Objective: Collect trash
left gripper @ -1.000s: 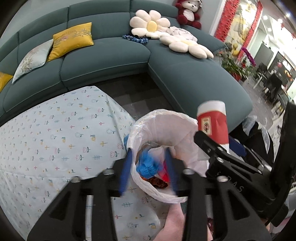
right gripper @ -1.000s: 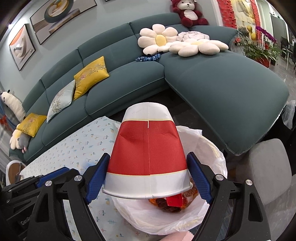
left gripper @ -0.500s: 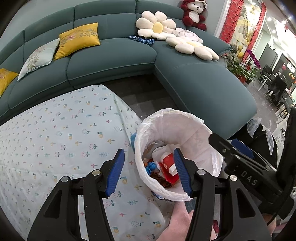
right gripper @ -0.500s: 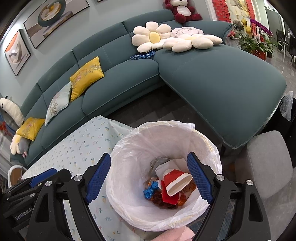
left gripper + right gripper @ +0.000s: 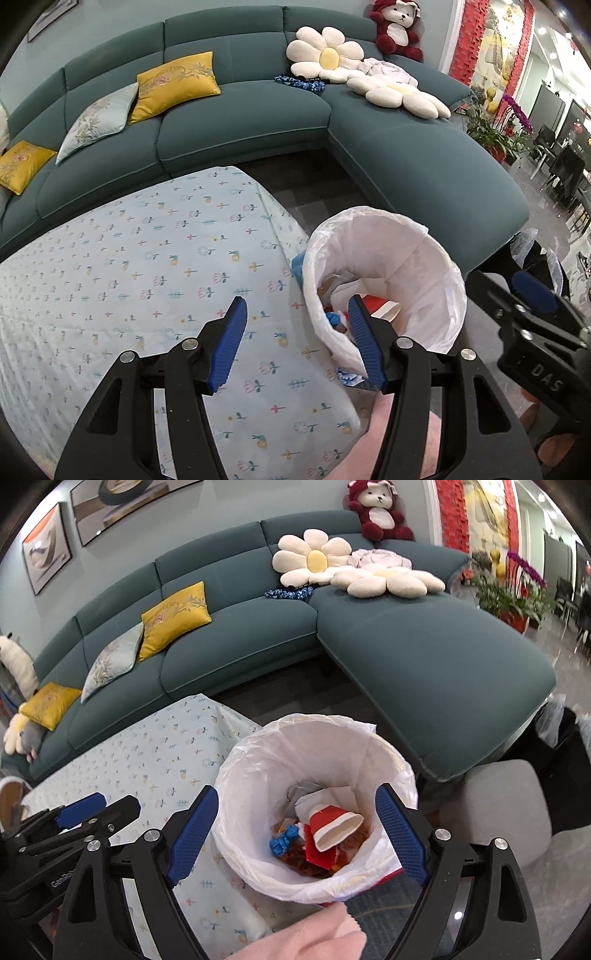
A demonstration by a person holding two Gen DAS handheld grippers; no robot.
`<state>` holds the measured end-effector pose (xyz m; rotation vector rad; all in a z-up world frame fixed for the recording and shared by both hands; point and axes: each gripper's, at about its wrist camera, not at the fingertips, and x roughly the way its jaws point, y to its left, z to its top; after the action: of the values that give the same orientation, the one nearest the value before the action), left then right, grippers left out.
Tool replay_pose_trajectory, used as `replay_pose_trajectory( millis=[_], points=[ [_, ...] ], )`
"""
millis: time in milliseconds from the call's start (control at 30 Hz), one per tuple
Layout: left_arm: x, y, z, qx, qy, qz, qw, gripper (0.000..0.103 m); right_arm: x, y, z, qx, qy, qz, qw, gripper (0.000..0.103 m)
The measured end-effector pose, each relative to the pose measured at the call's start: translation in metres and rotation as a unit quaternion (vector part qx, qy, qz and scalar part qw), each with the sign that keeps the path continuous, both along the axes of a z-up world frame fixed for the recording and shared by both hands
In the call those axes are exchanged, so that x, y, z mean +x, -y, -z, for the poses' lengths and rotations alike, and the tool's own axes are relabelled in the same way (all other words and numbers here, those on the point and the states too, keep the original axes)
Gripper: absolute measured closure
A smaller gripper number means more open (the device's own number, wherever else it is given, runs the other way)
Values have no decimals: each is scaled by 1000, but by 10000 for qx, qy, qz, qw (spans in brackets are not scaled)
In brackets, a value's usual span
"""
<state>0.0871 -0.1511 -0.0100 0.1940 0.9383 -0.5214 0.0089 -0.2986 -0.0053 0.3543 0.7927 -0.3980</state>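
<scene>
A trash bin with a white liner point(image 5: 384, 746) stands at the table's corner; it also shows in the left wrist view point(image 5: 424, 266). Inside lie a red and white paper cup point(image 5: 332, 825), a blue scrap point(image 5: 282, 842) and orange-red wrappers. My right gripper point(image 5: 299, 838) is open and empty above the bin's mouth. My left gripper point(image 5: 297, 343) is open and empty over the table edge, just left of the bin.
The table carries a pale floral cloth point(image 5: 129, 266). A teal corner sofa point(image 5: 240, 122) with yellow cushions point(image 5: 177, 85) and flower pillows stands behind. A grey stool point(image 5: 506, 801) is right of the bin. A pink sleeve point(image 5: 306, 938) shows below.
My right gripper opened and let the red and white cup drop into the bin. A blue scrap left my left gripper, which opened wider and drew left, away from the bin.
</scene>
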Motion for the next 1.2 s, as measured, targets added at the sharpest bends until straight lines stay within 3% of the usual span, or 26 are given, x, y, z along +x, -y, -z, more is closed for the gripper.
replay_pose_trajectory(
  millis=[67, 333, 400, 533, 633, 1200],
  points=[
    [-3, -4, -1, 13, 54, -25, 10000, 42, -3, -4, -3, -60, -19, -24, 10000, 19],
    [-15, -12, -2, 106, 225, -64, 9997, 40, -11, -19, -9, -256, -111, -155, 9995, 15],
    [-17, -15, -1, 126, 244, -81, 9996, 34, -14, -21, -9, -270, -122, -148, 9995, 6],
    [-20, -20, 1, 147, 277, -168, 9994, 28, -19, -25, -8, -272, -139, -181, 9994, 7],
    [-22, -22, 2, 168, 307, -217, 9992, 18, -19, -27, -6, -280, -225, -193, 9992, 7],
    [-26, -19, 5, 201, 343, -308, 9987, 12, -26, -32, -1, -437, -325, -245, 9982, 7]
  ],
)
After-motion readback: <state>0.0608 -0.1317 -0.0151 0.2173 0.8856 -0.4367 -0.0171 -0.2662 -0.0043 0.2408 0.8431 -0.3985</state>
